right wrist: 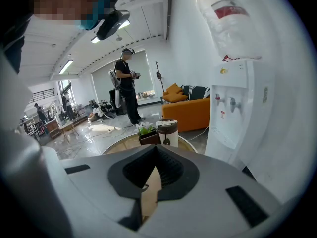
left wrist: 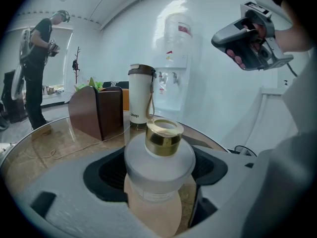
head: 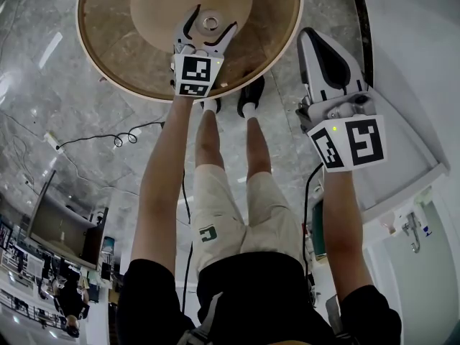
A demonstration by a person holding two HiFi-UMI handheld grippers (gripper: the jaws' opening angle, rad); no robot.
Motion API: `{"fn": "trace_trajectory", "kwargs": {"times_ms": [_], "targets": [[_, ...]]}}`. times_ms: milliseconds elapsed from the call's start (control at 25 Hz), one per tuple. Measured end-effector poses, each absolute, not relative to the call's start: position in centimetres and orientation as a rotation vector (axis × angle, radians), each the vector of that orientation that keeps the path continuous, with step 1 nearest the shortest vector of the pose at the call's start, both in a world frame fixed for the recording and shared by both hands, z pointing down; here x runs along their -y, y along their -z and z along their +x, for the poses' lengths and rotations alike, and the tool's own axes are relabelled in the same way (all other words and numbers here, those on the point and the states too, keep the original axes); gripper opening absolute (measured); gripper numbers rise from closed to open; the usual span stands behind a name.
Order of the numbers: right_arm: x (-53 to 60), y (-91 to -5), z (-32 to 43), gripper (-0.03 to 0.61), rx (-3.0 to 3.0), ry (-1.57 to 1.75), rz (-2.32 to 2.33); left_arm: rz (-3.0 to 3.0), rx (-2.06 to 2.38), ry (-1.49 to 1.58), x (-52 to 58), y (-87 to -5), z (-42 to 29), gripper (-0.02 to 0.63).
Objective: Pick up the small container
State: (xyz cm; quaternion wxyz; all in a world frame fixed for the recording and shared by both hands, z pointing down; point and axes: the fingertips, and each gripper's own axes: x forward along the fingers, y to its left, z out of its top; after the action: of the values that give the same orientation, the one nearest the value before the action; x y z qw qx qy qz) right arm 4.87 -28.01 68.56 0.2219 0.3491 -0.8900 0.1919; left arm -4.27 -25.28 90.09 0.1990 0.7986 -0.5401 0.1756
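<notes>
The small container point(left wrist: 159, 155), a frosted bottle with a gold cap, stands upright between the jaws of my left gripper point(left wrist: 158, 175), which is shut on its body. In the head view the left gripper point(head: 210, 27) reaches over the pale central disc of the round wooden table point(head: 277, 34), with the container point(head: 210, 23) between its tips. Whether the bottle rests on the table or hangs just above it I cannot tell. My right gripper point(head: 314, 40) is held off the table's right edge, also seen as the right gripper point(left wrist: 250, 36) and the right gripper point(right wrist: 154, 170), with its jaws shut on nothing.
On the table beyond the container stand a white tumbler with a brown lid point(left wrist: 140, 95) and a dark brown box with a plant point(left wrist: 96, 110). A water dispenser point(right wrist: 242, 98) stands to the right, an orange sofa point(right wrist: 190, 114) behind. A person point(left wrist: 37, 58) stands far left. A cable point(head: 108, 139) lies on the floor.
</notes>
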Motion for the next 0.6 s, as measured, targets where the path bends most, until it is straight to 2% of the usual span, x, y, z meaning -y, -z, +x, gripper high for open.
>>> {"fn": "trace_trajectory", "kwargs": {"times_ms": [600], "targets": [[27.3, -68.5, 5.9, 0.005, 2.445, -0.544, 0.974, 2.244, 1.481, -0.574, 25.0, -90.3, -3.8, 0.357]]}}
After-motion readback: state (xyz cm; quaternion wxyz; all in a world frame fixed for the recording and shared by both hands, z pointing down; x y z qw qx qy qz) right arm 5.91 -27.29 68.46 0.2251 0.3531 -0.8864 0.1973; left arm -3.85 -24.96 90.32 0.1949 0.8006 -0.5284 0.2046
